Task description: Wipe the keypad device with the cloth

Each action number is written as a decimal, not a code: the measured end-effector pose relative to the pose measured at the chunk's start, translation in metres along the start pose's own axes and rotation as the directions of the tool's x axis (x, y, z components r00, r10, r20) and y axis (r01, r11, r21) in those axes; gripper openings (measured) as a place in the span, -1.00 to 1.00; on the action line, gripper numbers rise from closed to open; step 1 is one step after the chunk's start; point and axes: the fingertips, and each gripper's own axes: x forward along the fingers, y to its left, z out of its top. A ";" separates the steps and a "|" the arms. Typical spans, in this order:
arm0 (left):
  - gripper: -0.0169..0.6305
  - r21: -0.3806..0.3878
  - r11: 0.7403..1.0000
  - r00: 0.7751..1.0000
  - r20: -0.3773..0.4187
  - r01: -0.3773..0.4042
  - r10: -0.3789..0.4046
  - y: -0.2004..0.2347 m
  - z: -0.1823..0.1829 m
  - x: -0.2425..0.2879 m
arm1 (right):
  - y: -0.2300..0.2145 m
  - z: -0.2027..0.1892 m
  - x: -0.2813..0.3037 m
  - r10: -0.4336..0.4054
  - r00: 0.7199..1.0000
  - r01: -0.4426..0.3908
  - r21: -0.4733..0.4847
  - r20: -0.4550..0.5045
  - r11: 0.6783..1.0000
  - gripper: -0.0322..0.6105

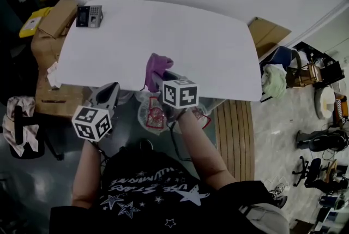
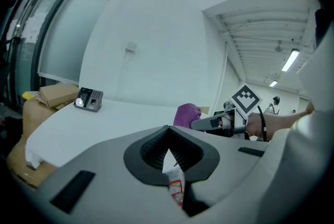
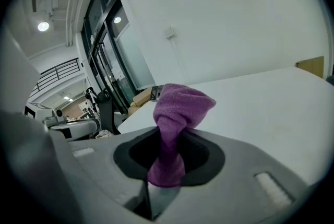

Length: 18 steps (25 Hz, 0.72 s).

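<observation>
Right tongs clamp the purple cloth: soft, light, bunched beyond the jaws. Left tongs are closed, empty. Keypad device sits well ahead of both, rigid, probably light; brace its casing.

Keypad device mostly behind the cloth in the right gripper view, keys illegible.

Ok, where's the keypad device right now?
In the head view the keypad device sits at the far left corner of the white table, beside the cardboard box, well away from the purple cloth in the right tongs.
</observation>
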 end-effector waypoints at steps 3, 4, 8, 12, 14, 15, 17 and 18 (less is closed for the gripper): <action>-0.93 -0.006 1.000 1.000 -0.010 0.024 -0.024 -0.007 -0.005 0.004 | -0.005 -0.009 -0.005 -0.018 1.000 0.018 0.005 -0.012 1.000 -0.59; -0.93 -0.008 1.000 0.999 -0.014 0.030 -0.030 -0.009 -0.007 0.004 | -0.006 -0.011 -0.007 -0.026 1.000 0.026 0.001 -0.015 1.000 -0.59; -0.93 -0.014 0.999 0.999 -0.014 0.046 -0.046 -0.012 -0.012 -0.004 | -0.001 -0.022 -0.015 -0.052 0.998 0.051 -0.008 -0.021 0.999 -0.59; -0.93 -0.017 0.998 0.998 -0.003 0.060 -0.060 -0.018 -0.016 -0.024 | 0.016 -0.031 -0.026 -0.063 0.998 0.063 0.000 -0.008 0.998 -0.59; -0.93 -0.012 0.998 0.998 -0.004 0.069 -0.069 -0.022 -0.021 -0.038 | 0.030 -0.036 -0.034 -0.059 0.998 0.059 -0.002 0.002 0.998 -0.59; -0.93 -0.009 0.997 0.997 -0.006 0.074 -0.074 -0.024 -0.023 -0.044 | 0.037 -0.039 -0.039 -0.056 0.998 0.056 -0.007 0.007 0.998 -0.59; -0.93 -0.007 0.997 0.997 -0.008 0.079 -0.079 -0.028 -0.028 -0.058 | 0.049 -0.045 -0.049 -0.055 0.998 0.055 -0.017 0.015 0.998 -0.59; -0.93 -0.008 0.997 0.997 -0.008 0.081 -0.081 -0.030 -0.031 -0.065 | 0.054 -0.048 -0.054 -0.056 0.998 0.056 -0.020 0.019 0.998 -0.59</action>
